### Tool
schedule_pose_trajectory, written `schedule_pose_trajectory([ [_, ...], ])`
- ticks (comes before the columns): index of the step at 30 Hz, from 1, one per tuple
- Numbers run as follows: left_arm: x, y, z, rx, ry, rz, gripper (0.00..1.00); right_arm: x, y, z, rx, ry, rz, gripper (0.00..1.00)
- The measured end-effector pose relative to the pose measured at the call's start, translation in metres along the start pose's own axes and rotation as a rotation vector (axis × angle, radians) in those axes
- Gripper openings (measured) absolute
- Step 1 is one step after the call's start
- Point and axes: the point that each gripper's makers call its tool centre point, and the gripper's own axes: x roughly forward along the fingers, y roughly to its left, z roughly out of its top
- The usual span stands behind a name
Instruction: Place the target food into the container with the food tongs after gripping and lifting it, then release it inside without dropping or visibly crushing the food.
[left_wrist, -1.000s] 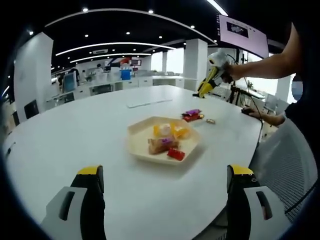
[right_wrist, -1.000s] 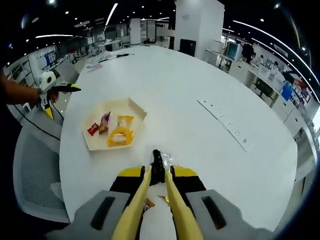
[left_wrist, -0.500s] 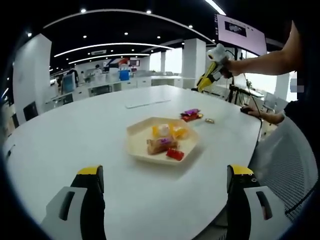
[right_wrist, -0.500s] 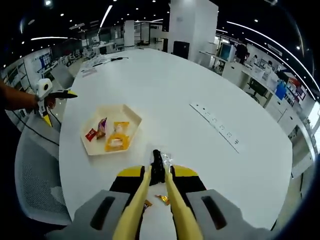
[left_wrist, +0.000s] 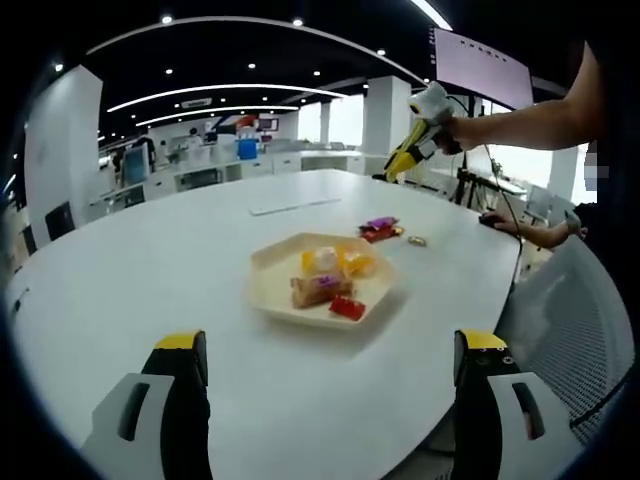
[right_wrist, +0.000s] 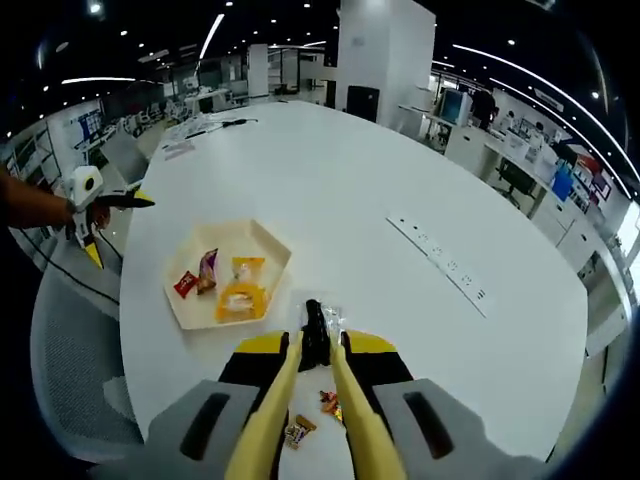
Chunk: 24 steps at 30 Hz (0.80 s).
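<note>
Above the table (right_wrist: 400, 160), just short of the tray (right_wrist: 185, 305), my right gripper (right_wrist: 318, 335) has drifted closer, tongs (right_wrist: 310, 400) clamped on a clear-wrapped snack (right_wrist: 322, 322). My left gripper (left_wrist: 325, 400) waits wide and empty; I judge the drop is next.

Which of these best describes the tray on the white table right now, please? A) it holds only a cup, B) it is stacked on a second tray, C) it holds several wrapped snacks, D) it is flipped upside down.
C: the tray sits upright with several wrapped snacks in it.
</note>
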Motion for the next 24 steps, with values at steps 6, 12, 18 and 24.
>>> schedule_pose_trajectory([
  [6, 0.002, -0.005, -0.002, 0.028, 0.020, -0.017, 0.99, 0.008, 0.008, 0.015, 0.015, -0.015, -0.004, 0.19],
  [12, 0.001, -0.004, -0.001, 0.020, 0.011, -0.013, 0.99, 0.017, 0.023, 0.034, 0.008, -0.031, 0.004, 0.19],
  [18, 0.000, -0.003, 0.002, 0.003, -0.007, -0.016, 0.99, 0.032, 0.038, 0.057, -0.011, -0.052, 0.021, 0.19],
  [24, -0.001, -0.004, 0.005, -0.001, -0.023, -0.019, 0.99, 0.050, 0.062, 0.083, -0.028, -0.076, 0.045, 0.19],
])
